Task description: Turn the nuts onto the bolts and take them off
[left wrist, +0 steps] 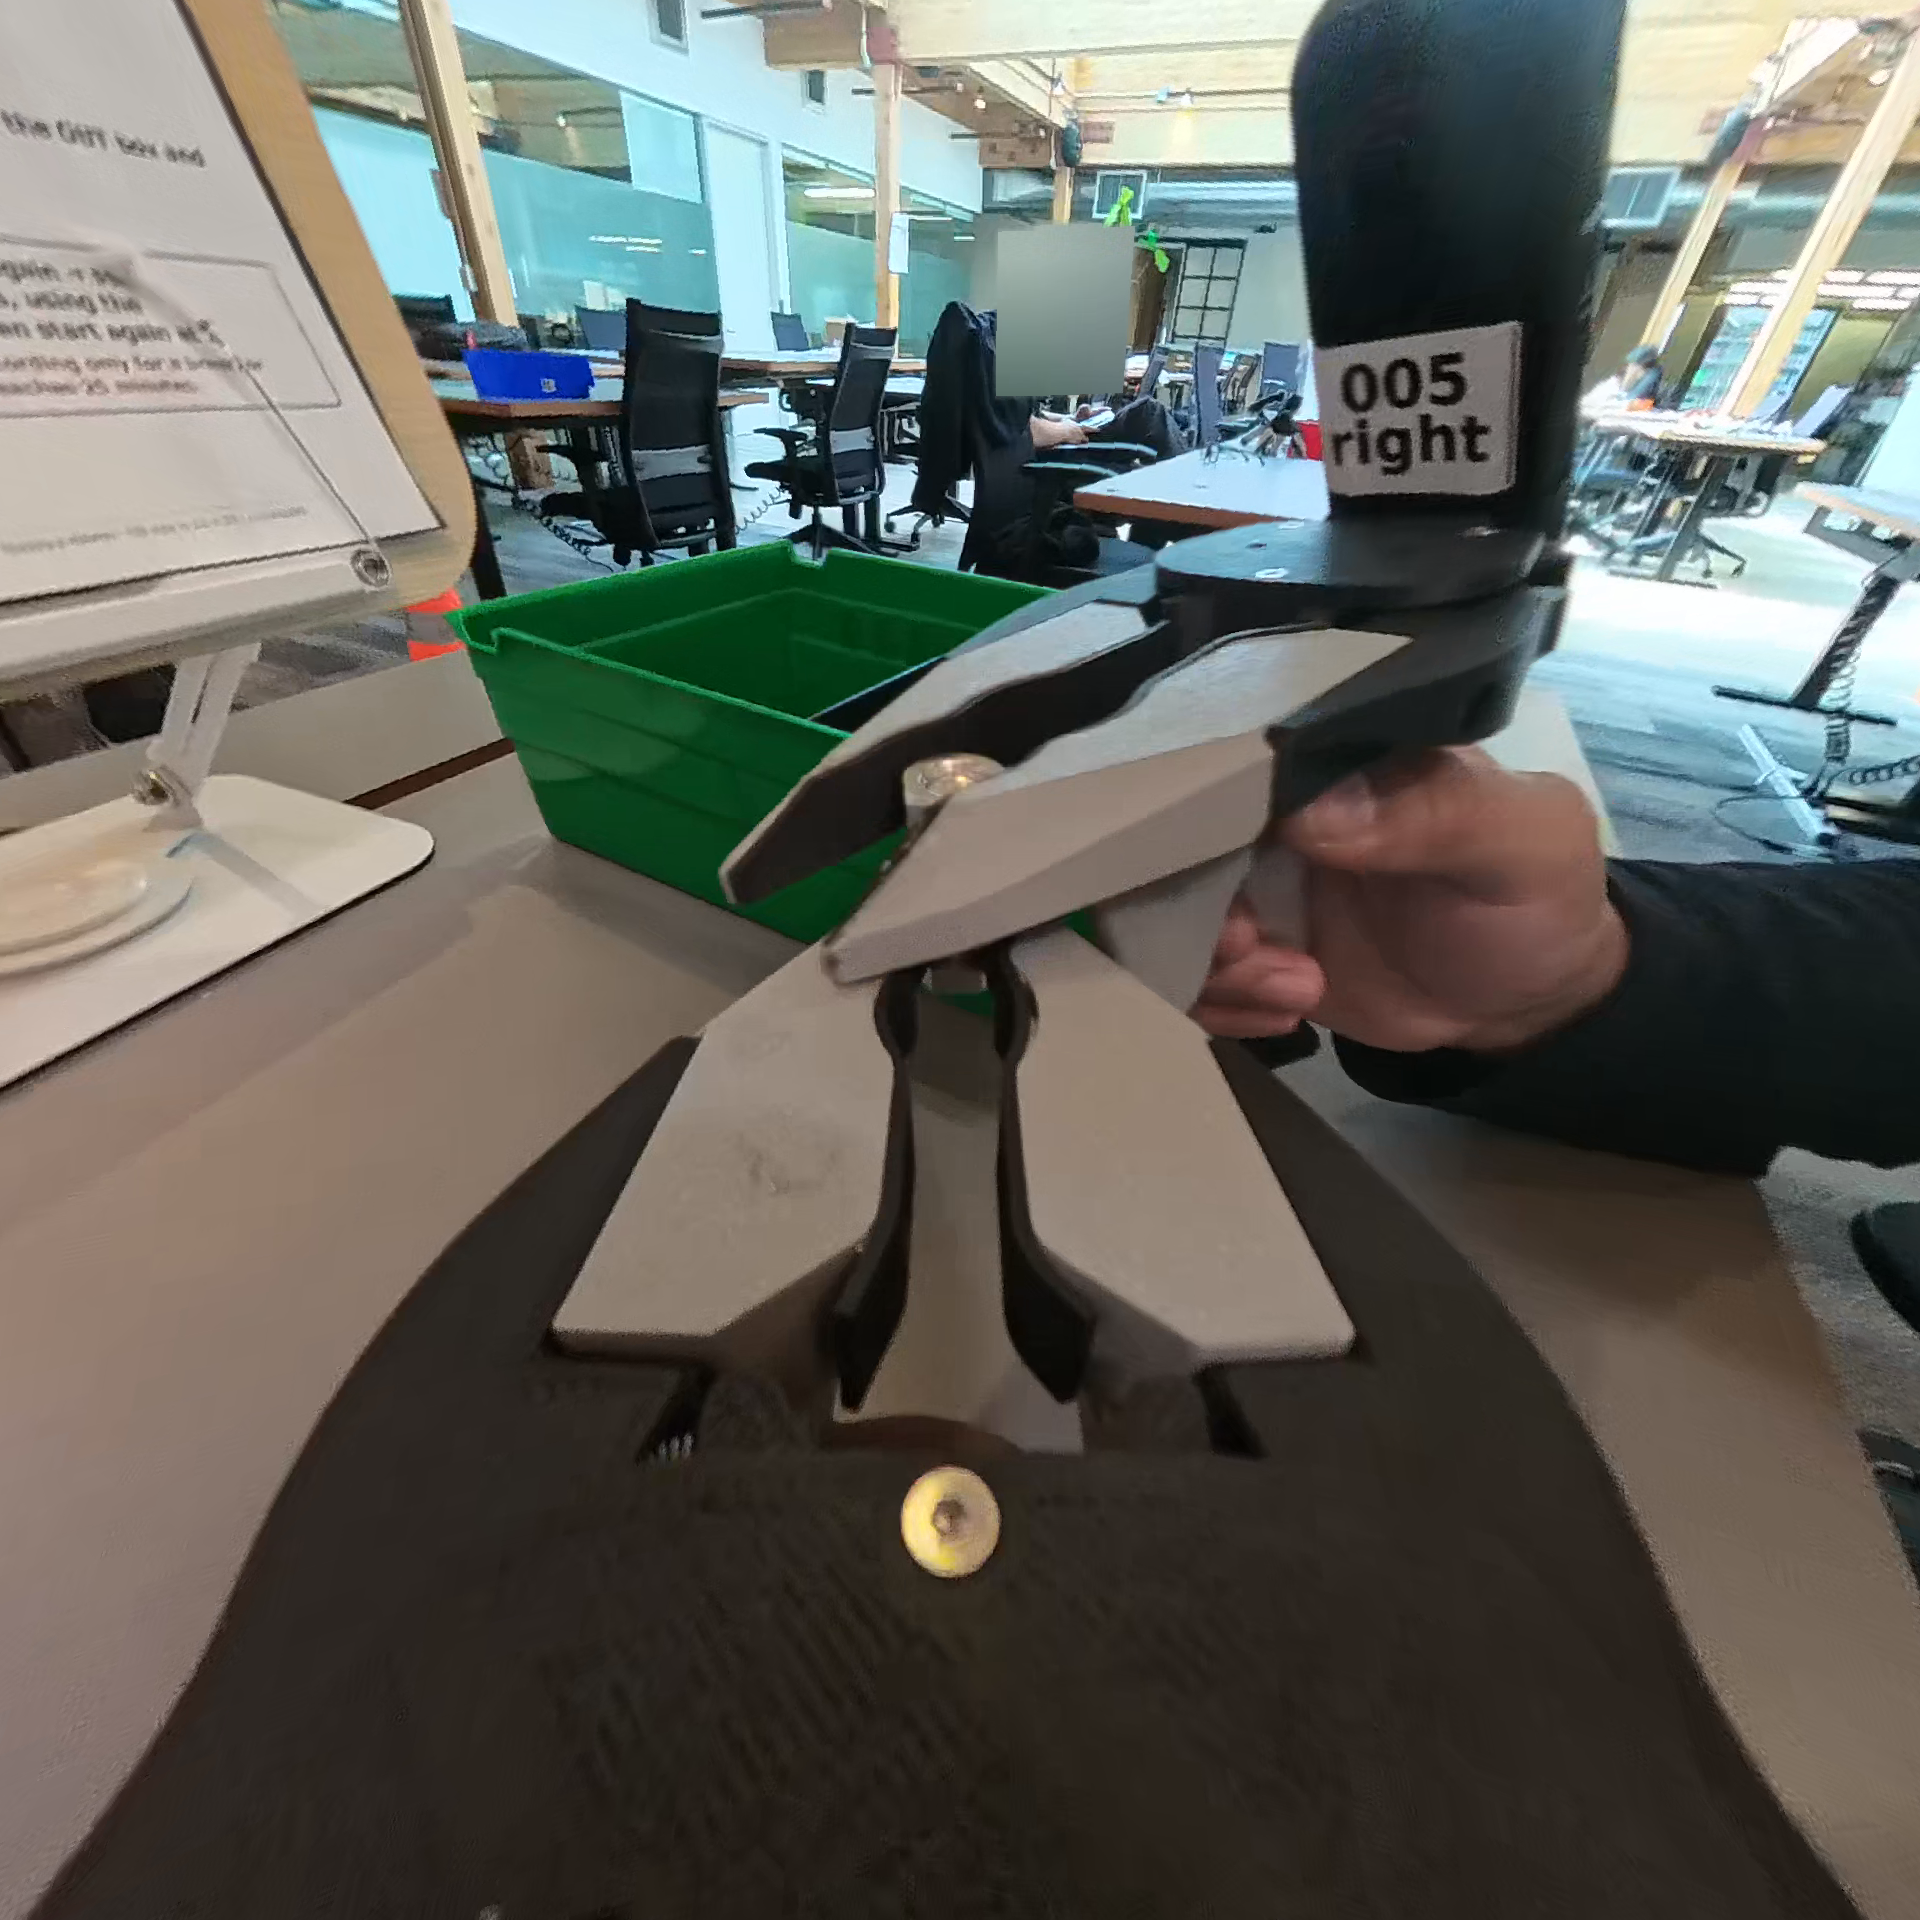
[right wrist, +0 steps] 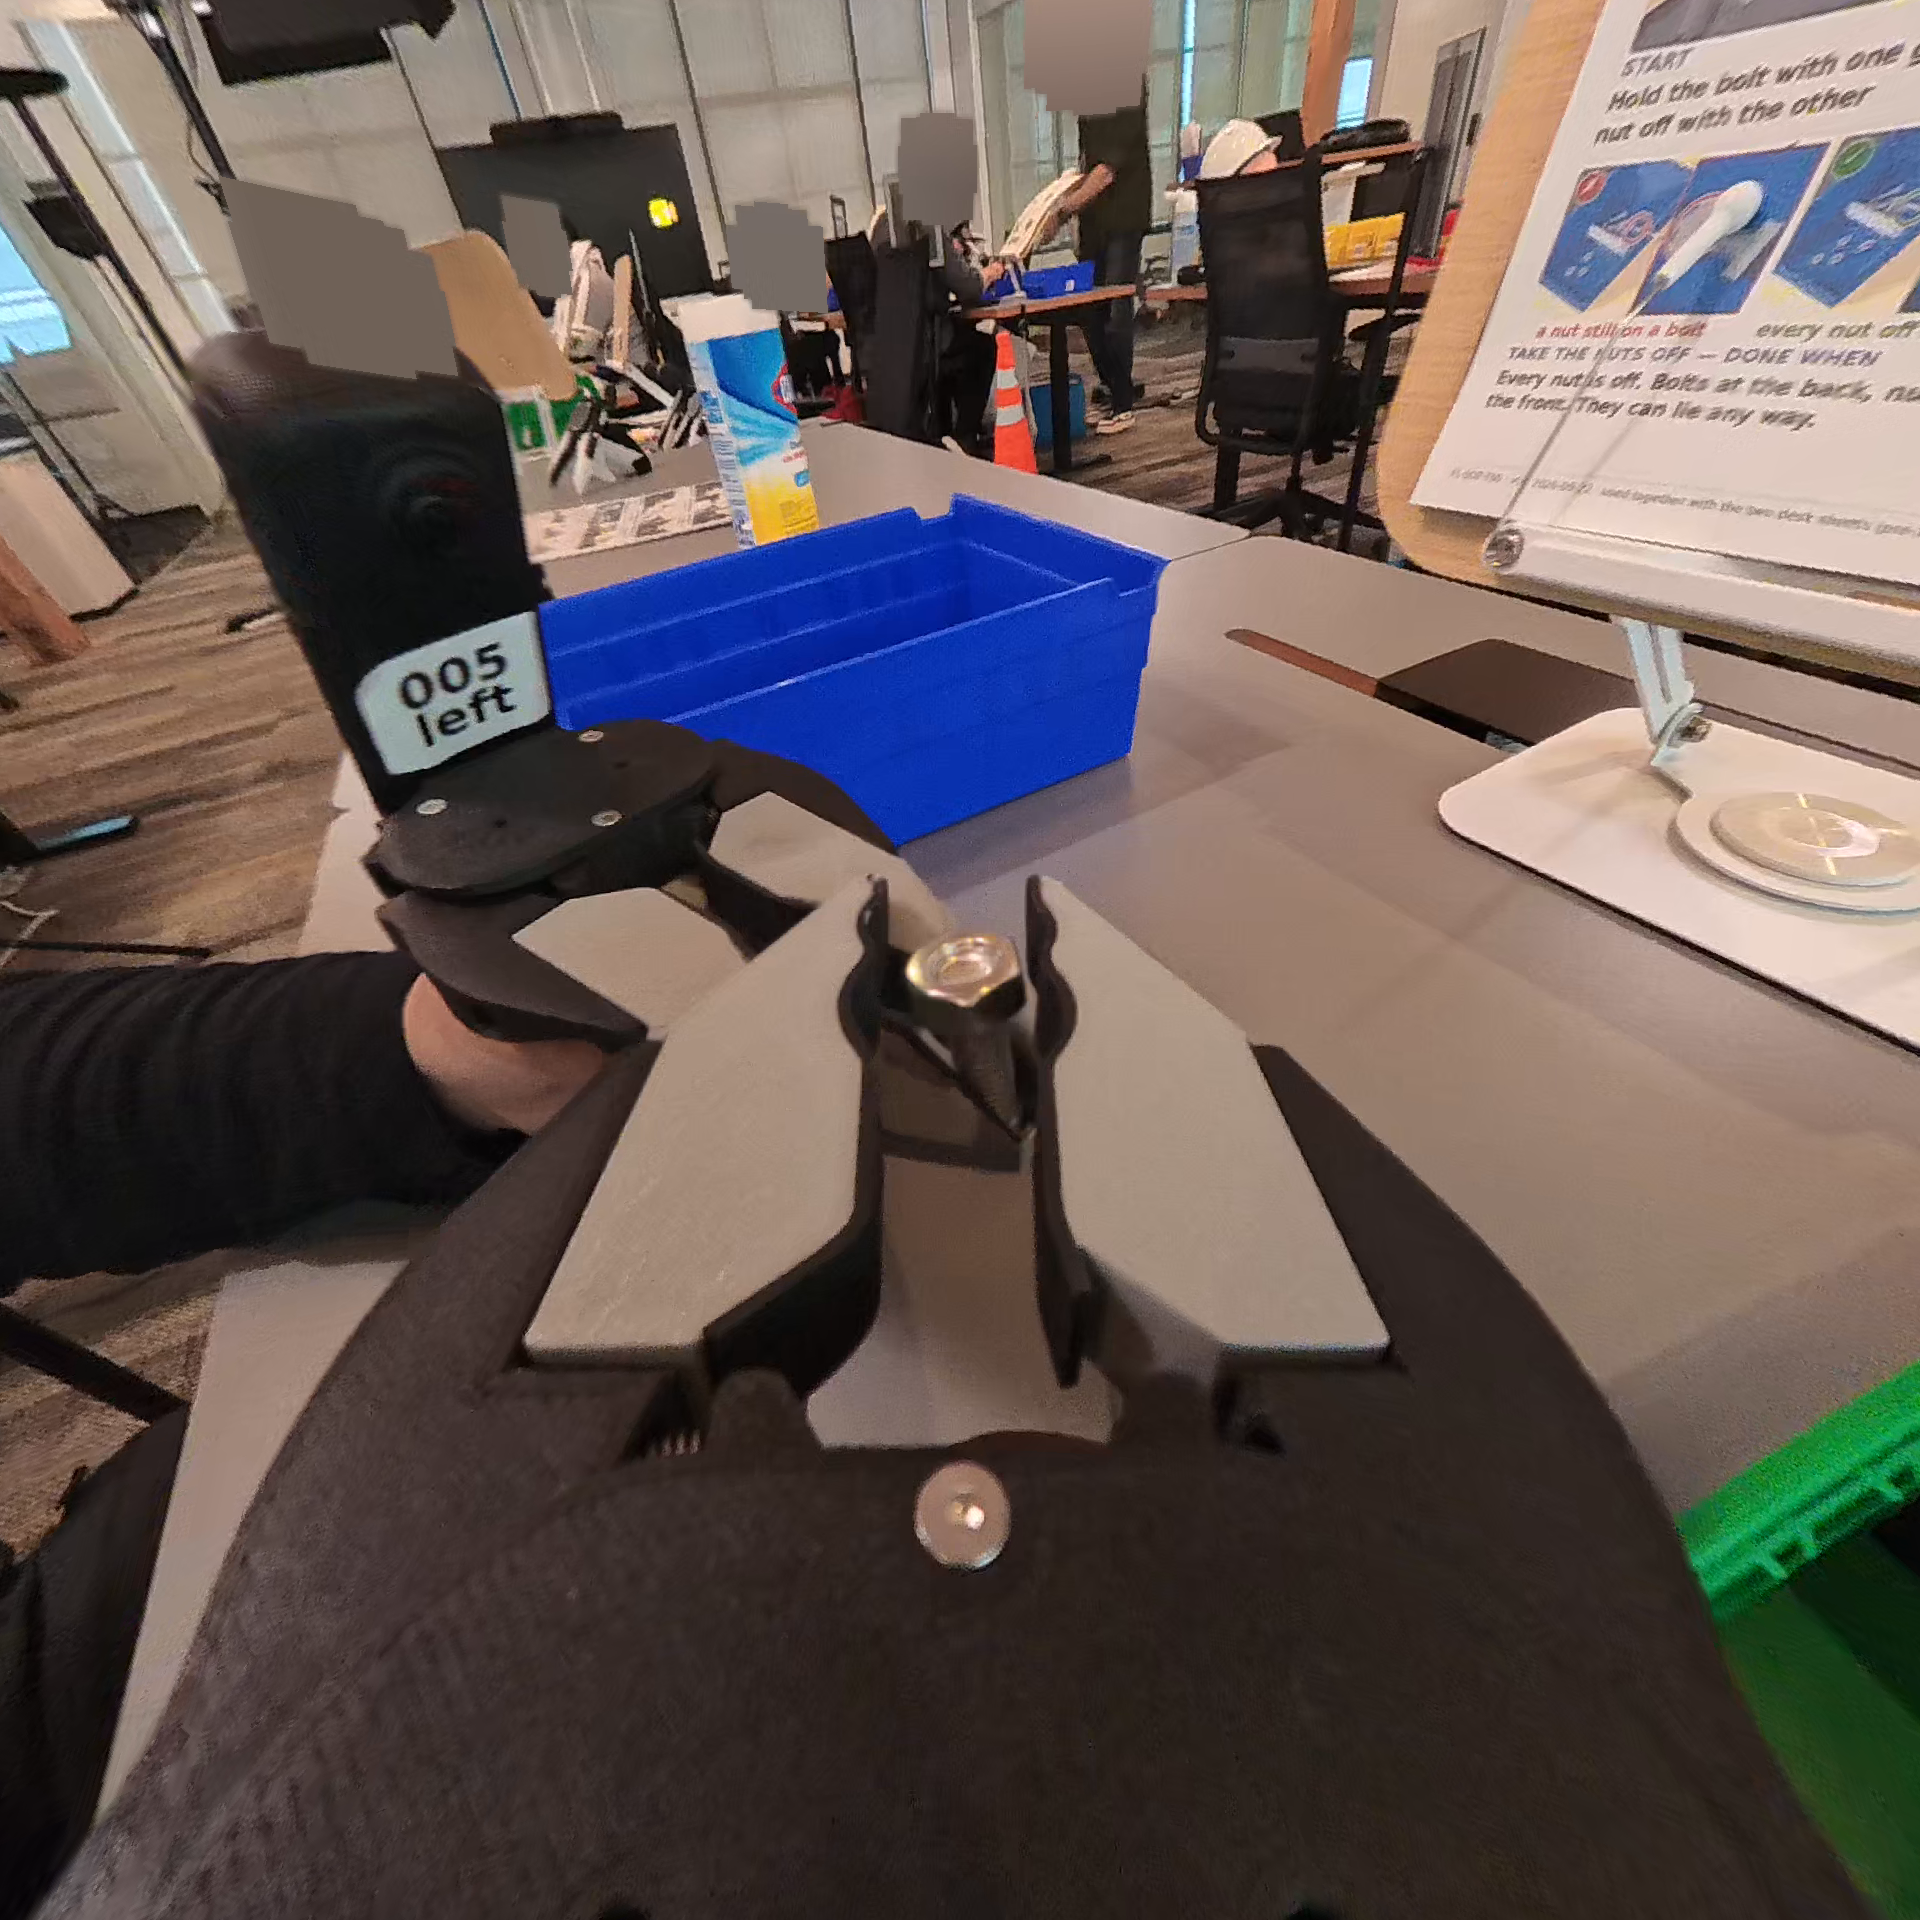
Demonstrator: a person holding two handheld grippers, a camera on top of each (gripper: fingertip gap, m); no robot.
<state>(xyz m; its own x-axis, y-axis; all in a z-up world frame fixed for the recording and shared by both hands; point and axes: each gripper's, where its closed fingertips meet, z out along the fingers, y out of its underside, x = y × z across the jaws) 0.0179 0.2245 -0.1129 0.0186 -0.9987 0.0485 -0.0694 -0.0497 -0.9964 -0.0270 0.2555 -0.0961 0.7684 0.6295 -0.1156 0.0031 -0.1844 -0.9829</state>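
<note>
My left gripper point(left wrist: 956, 992) is shut on the lower part of a silver bolt point(left wrist: 957, 978), holding it upright above the grey table point(left wrist: 312, 1143). My right gripper point(left wrist: 790, 914) comes in from the right, held by a hand, and is shut on the hex nut point(left wrist: 951, 776) at the bolt's top. In the right wrist view my right gripper point(right wrist: 956, 971) clamps the nut point(right wrist: 963, 968) in its finger notches. The threaded bolt shaft point(right wrist: 994, 1081) hangs below the nut. The left gripper point(right wrist: 940, 1112) reaches in from the left under my right fingers, which mostly hide its tips.
A green bin point(left wrist: 675, 727) stands just behind the grippers, and its corner shows in the right wrist view point(right wrist: 1818, 1558). A blue bin point(right wrist: 883, 665) stands at the far side of the table. A white instruction stand point(left wrist: 208, 862) is at the left point(right wrist: 1662, 831). A wipes canister point(right wrist: 753, 416) stands behind the blue bin.
</note>
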